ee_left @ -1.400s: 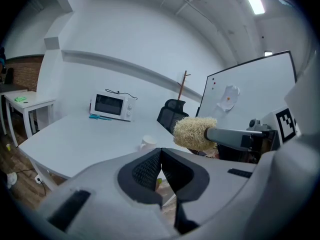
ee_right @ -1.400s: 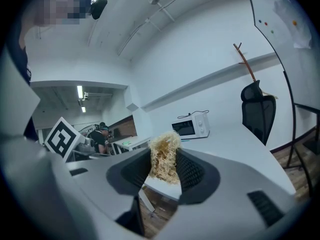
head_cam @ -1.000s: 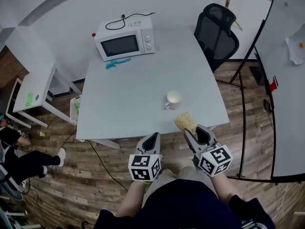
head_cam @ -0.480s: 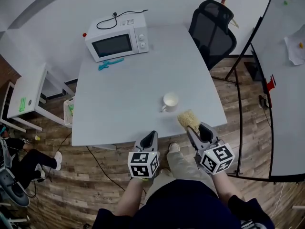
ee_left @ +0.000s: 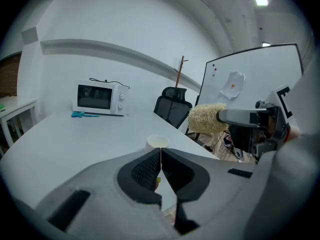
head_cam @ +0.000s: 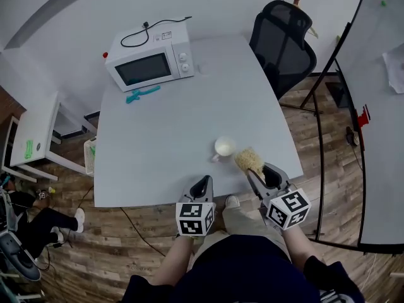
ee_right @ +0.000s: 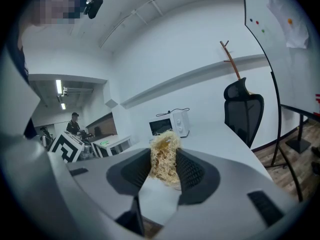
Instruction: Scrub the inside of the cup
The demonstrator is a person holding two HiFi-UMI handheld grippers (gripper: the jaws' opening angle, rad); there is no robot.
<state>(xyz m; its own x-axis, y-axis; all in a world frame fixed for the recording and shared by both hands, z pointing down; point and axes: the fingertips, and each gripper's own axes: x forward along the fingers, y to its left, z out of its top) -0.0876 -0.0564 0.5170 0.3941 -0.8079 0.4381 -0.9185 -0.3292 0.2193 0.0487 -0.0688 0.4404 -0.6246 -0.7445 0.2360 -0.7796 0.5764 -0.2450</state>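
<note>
A white cup (head_cam: pixel 224 147) stands upright on the grey table (head_cam: pixel 164 137) near its front edge; it also shows in the left gripper view as the cup (ee_left: pixel 157 142), just beyond the jaws. My right gripper (head_cam: pixel 257 173) is shut on a straw-coloured scrubber (head_cam: pixel 249 160), which hovers just right of the cup. In the right gripper view the scrubber (ee_right: pixel 165 156) sits pinched between the pads. My left gripper (head_cam: pixel 201 186) is shut with nothing in it, at the table's front edge, left of the cup.
A white microwave (head_cam: pixel 148 61) stands at the table's far left with a teal tool (head_cam: pixel 141 94) in front of it. A black office chair (head_cam: pixel 282 38) is at the far right corner, a whiteboard (head_cam: pixel 385 106) at the right. A small white side table (head_cam: pixel 28 141) stands left.
Both grippers have come closer to the table, and the scrubber has moved up beside the cup. The jaws have not changed.
</note>
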